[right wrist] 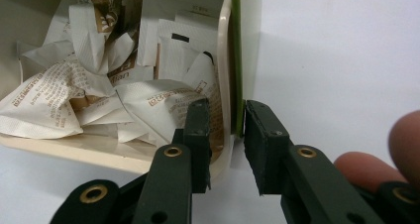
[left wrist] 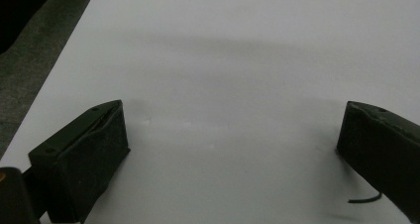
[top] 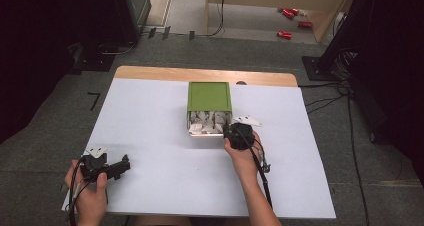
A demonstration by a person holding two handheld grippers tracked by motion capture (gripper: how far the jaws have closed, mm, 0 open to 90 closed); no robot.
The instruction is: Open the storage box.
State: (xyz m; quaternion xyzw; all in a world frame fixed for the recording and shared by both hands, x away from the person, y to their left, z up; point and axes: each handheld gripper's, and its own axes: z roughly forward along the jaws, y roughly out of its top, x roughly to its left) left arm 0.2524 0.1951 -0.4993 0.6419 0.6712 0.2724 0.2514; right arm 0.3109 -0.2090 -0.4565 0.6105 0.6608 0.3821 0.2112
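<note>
The right gripper (right wrist: 225, 149) has its jaws nearly closed astride the cream tray wall (right wrist: 225, 85) of the green-lidded box (top: 209, 96), one jaw among the paper sachets (right wrist: 74, 100). The box sits at twelve o'clock on the white table (top: 150, 131). That thin wall might flex and slip free, or a sachet get pinched. The left gripper (top: 106, 168), at seven o'clock, gapes wide and empty.

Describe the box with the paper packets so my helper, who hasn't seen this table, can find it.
On the white-covered table, look at the middle of the far half. The shallow cream tray of crumpled white paper sachets sits there, half under a sliding green lid. The right gripper straddles its near right corner.
</note>
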